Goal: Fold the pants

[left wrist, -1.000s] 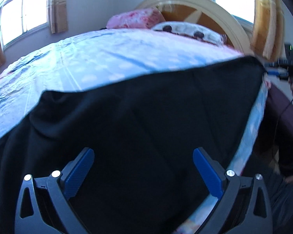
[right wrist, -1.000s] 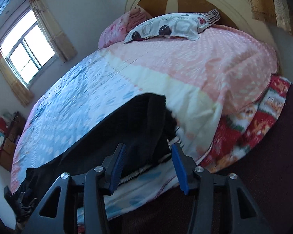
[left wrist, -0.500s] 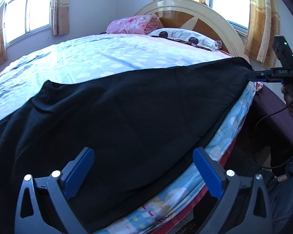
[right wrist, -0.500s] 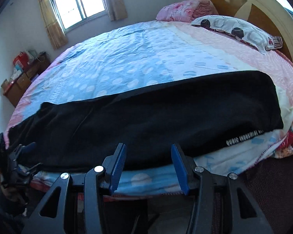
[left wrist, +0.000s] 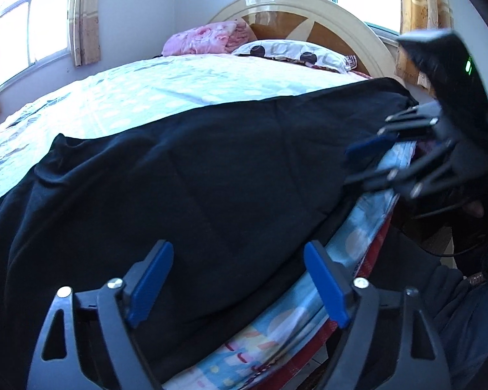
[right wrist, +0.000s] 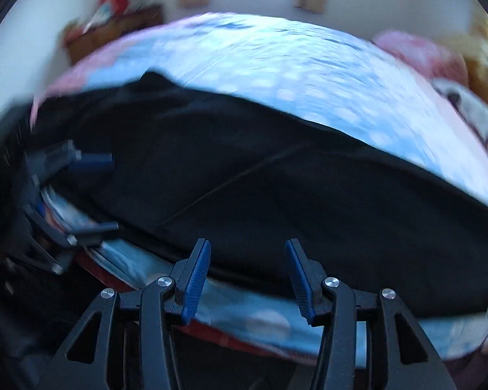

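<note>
Black pants (left wrist: 211, 175) lie stretched lengthwise along the near edge of the bed, also seen as a dark band (right wrist: 292, 178) in the blurred right wrist view. My left gripper (left wrist: 237, 279) hovers over one end of the pants. Its jaws are closing, the blue pads still stand apart, and the cloth lies under them without being pinched. My right gripper (right wrist: 247, 279) is open over the pants' near hem, with nothing pressed between its pads. Each gripper shows in the other's view: the right (left wrist: 358, 164) at the pants' edge, the left (right wrist: 104, 195) at the far left.
The bed cover (left wrist: 146, 97) is light blue with pale dots. A pink pillow (left wrist: 208, 37) and a white spotted pillow (left wrist: 289, 52) lean on the round headboard (left wrist: 309, 3). A cabinet (right wrist: 114, 26) stands by the far wall. A dark sleeve (left wrist: 465, 308) is at lower right.
My right gripper swept along the bed's edge from the pants' far end toward their middle and rolled. My left gripper's jaws have narrowed. The pants lie where they were.
</note>
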Action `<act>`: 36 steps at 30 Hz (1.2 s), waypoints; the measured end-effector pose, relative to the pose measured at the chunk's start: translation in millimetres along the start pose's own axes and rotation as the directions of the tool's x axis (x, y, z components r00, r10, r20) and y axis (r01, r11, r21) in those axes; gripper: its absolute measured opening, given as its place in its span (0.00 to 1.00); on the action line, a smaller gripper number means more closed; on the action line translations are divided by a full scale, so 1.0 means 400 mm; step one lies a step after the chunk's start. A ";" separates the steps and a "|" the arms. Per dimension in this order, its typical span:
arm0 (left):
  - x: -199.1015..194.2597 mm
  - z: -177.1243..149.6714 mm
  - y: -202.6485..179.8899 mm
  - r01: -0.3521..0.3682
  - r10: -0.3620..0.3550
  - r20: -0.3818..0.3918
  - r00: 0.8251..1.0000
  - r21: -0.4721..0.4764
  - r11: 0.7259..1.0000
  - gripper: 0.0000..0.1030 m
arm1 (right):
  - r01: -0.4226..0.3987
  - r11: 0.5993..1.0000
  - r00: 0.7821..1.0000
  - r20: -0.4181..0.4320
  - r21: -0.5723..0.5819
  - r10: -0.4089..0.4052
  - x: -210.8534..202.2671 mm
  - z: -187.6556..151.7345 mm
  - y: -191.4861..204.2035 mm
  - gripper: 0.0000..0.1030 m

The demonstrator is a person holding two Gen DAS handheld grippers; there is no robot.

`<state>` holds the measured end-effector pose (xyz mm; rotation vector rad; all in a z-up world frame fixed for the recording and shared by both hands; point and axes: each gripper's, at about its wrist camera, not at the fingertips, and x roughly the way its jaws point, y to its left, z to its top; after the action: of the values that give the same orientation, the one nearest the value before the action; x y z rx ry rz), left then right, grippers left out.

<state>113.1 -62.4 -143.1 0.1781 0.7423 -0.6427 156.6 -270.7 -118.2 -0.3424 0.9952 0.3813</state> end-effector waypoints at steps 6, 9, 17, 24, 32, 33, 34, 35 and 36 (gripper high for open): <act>-0.007 0.004 0.005 0.031 -0.031 -0.011 0.999 0.003 1.000 0.64 | 0.008 0.998 1.000 -0.014 -0.069 -0.009 0.032 -0.013 0.032 0.03; -0.015 0.007 0.003 0.095 -0.095 -0.027 0.995 -0.022 0.995 0.52 | -0.004 0.998 1.000 -0.006 -0.069 0.003 0.005 -0.018 0.034 0.02; -0.028 0.000 -0.032 0.155 -0.156 -0.056 0.986 -0.013 0.988 0.52 | -0.059 0.998 0.998 -0.034 -0.018 0.058 0.019 -0.044 0.019 0.02; -0.082 0.022 0.048 0.018 -0.017 0.017 1.000 -0.053 0.998 0.70 | -0.036 0.998 0.999 0.024 -0.060 0.038 -0.034 -0.043 0.011 0.05; -0.048 -0.028 0.070 -0.009 0.006 -0.039 0.999 -0.066 0.998 0.75 | 0.026 0.969 0.998 0.047 0.244 -0.038 -0.021 -0.024 -0.168 0.13; -0.051 -0.025 0.062 0.010 -0.012 -0.040 0.999 -0.067 0.998 0.76 | 0.040 0.962 0.999 0.006 0.268 -0.043 0.004 -0.030 -0.188 0.13; -0.052 -0.017 0.055 0.035 -0.038 -0.039 0.999 -0.074 0.997 0.76 | 0.016 0.962 1.000 0.011 0.272 -0.020 0.011 -0.036 -0.197 0.13; -0.053 -0.010 0.048 0.045 -0.048 -0.036 0.998 -0.073 0.996 0.76 | 0.009 0.965 0.999 0.032 0.264 -0.018 0.000 -0.037 -0.197 0.13; -0.051 0.006 0.036 0.056 -0.057 -0.032 0.998 -0.057 0.997 0.76 | 0.011 0.968 0.999 0.043 0.251 -0.022 -0.011 -0.038 -0.195 0.13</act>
<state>111.8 -41.9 -128.4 0.1165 0.7994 -0.6730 179.1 -346.7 -113.7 -0.1121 0.9828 0.2427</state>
